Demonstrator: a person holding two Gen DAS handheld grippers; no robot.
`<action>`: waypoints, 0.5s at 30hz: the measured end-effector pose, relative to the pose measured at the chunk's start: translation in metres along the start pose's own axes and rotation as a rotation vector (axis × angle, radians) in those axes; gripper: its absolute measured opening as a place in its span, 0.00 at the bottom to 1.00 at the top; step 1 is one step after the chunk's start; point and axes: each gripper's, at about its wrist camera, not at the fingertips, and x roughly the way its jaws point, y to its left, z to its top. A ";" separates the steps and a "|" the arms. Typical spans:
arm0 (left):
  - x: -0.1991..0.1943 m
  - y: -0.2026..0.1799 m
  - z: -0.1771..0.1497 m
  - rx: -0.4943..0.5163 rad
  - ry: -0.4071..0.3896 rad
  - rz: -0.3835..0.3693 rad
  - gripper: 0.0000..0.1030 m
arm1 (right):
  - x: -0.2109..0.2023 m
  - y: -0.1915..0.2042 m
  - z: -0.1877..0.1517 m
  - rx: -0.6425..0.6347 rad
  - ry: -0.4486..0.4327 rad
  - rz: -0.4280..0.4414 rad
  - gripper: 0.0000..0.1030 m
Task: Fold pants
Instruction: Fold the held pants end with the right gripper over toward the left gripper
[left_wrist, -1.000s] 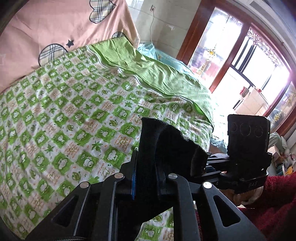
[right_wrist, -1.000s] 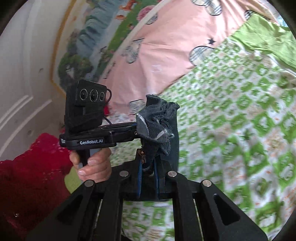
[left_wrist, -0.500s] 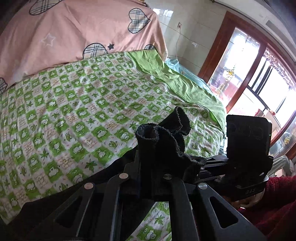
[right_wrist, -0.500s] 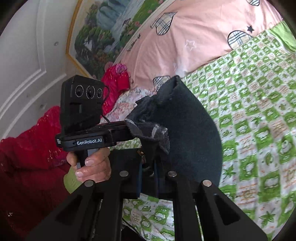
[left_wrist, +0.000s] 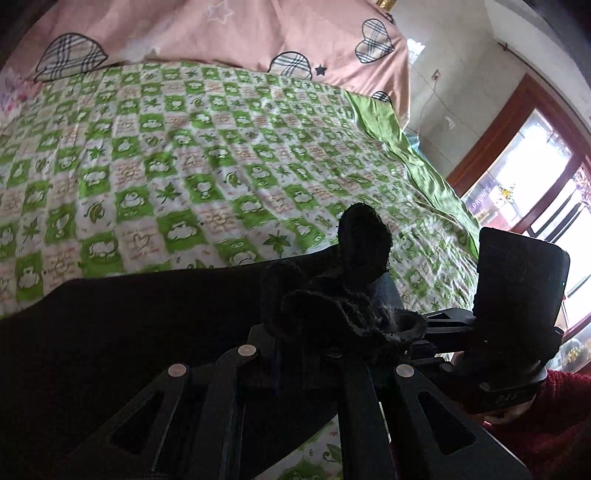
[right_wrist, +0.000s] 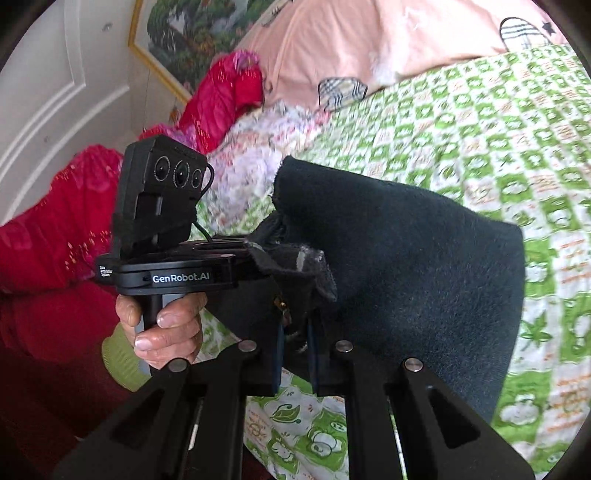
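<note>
Left wrist view first: my left gripper (left_wrist: 314, 332) has its jaws clamped on a bunched edge of the dark pants (left_wrist: 147, 325), with a ruffled tuft of the fabric sticking up just past the fingertips. From that pinch the cloth spreads out to the left as a broad dark sheet, held above the green-and-white checked bedspread (left_wrist: 184, 166). Beside it on the right I see the other gripper's camera block, close by. Over on the right wrist view, my right gripper (right_wrist: 295, 325) is likewise closed on a gathered edge of the pants, the cloth squeezed between the two blue-padded fingers (right_wrist: 277, 354) and frilling out just above them. The rest of the garment billows to the right of the jaws over the bedspread. My left hand (right_wrist: 166, 325) grips its handle just to the left, the two pinch points near each other. A pink quilt (left_wrist: 221, 33) lies at the far end of the bed
</note>
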 end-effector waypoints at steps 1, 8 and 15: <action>0.000 0.004 -0.003 -0.019 -0.001 0.006 0.06 | 0.003 0.000 0.000 -0.003 0.012 -0.003 0.12; 0.000 0.023 -0.022 -0.115 -0.011 0.033 0.07 | 0.022 0.000 -0.006 0.011 0.083 -0.012 0.15; -0.007 0.029 -0.033 -0.170 -0.031 0.077 0.10 | 0.028 -0.002 -0.007 0.020 0.109 -0.015 0.18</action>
